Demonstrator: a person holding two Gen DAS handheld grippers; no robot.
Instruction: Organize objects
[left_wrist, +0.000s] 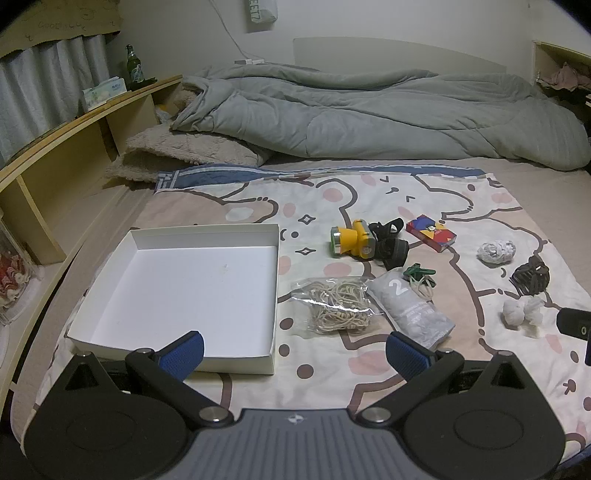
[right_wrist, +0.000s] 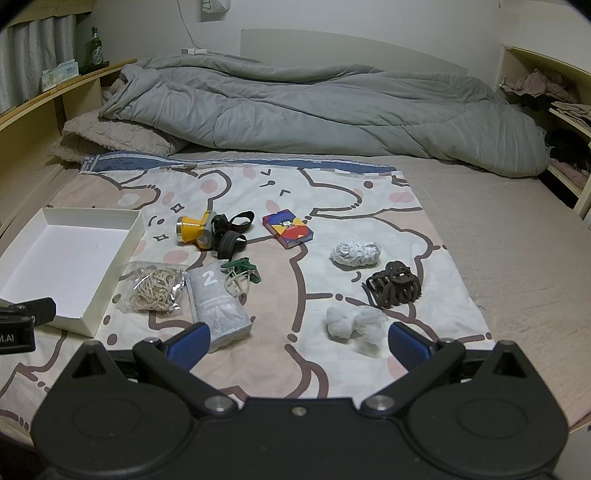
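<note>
Left gripper (left_wrist: 293, 352): jaws spread wide, nothing between the blue pads, hanging over the cartoon-print cloth (left_wrist: 369, 380).
Right gripper (right_wrist: 299, 341): same story, jaws wide and empty; its black body hides the cloth's near edge.
White box (left_wrist: 207, 236): open and bare inside, just ahead of the left gripper's left finger (left_wrist: 183, 352), which covers part of the near wall. In the right wrist view its left side is cut off by the frame.
Bag of rubber bands (left_wrist: 338, 304): straight ahead of the left gripper, just right of the box.
Grey packet marked 2 (right_wrist: 219, 306): in front of the right gripper's left finger, which hides its near corner; small print too fine to read.
Green clip (right_wrist: 240, 267): beyond the packet, tangled with pale bands, hard to sort out.
Yellow headlamp (left_wrist: 351, 242): farther ahead, black strap bunched beside it.
Colourful card box (right_wrist: 288, 229): far ahead, label unreadable.
Crumpled wad (right_wrist: 354, 253): ahead of the right gripper, to the right.
Dark claw hair clip (right_wrist: 393, 286): nearer, right of centre.
White tissue bundle (right_wrist: 354, 325): just ahead of the right gripper's right finger.
Grey duvet (right_wrist: 314, 107): heaped at the far end.
</note>
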